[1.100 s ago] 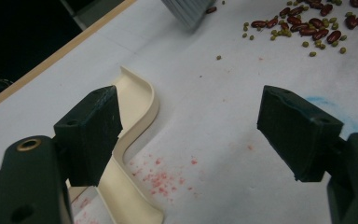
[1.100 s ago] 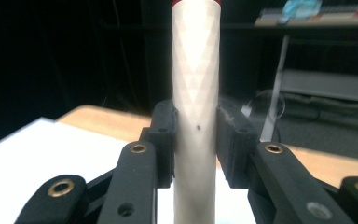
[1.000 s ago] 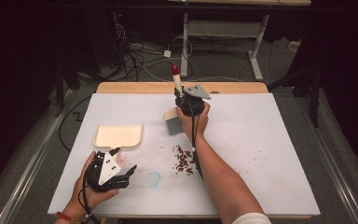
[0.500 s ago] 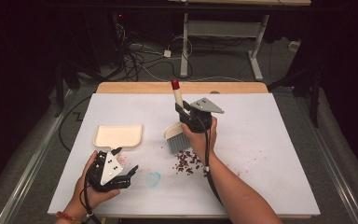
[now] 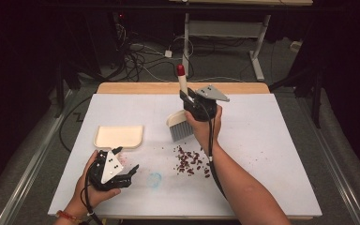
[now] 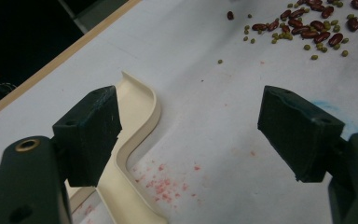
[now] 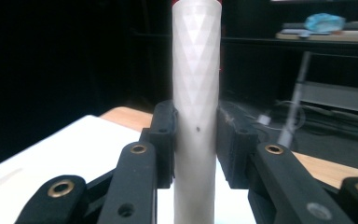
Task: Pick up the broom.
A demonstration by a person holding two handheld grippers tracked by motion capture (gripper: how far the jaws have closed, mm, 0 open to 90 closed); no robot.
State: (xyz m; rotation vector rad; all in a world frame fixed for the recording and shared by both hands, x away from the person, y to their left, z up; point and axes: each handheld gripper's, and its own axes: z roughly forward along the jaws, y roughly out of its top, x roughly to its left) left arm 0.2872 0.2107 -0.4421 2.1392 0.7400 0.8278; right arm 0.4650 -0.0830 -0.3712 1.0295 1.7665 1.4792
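Nearest me, by the bench's front-left corner, my left tongs hang with their pads wide apart and nothing between them. In the left gripper view they look across the cream dustpan, whose curved lip lies just beside the near pad. On the high view the dustpan sits toward the left edge, flat on the white cover of the bench.

Farther in, about mid-bench, lies the loose heap of beans, dark red ones mixed with small green ones, with a few strays around it. Just beyond the heap my right tongs are clamped on the brush: the right gripper view shows both pads pressed flat against the pale handle, which stands upright between them. The grey bristles hang a little behind the heap and to its left.

To do this sweep well, I judge I should take the dustpan by its rim with the left tongs, set its open lip tight to the cover close beside the heap, then lower the bristles on the far side of the beans and draw them in short, light strokes so none skip past.
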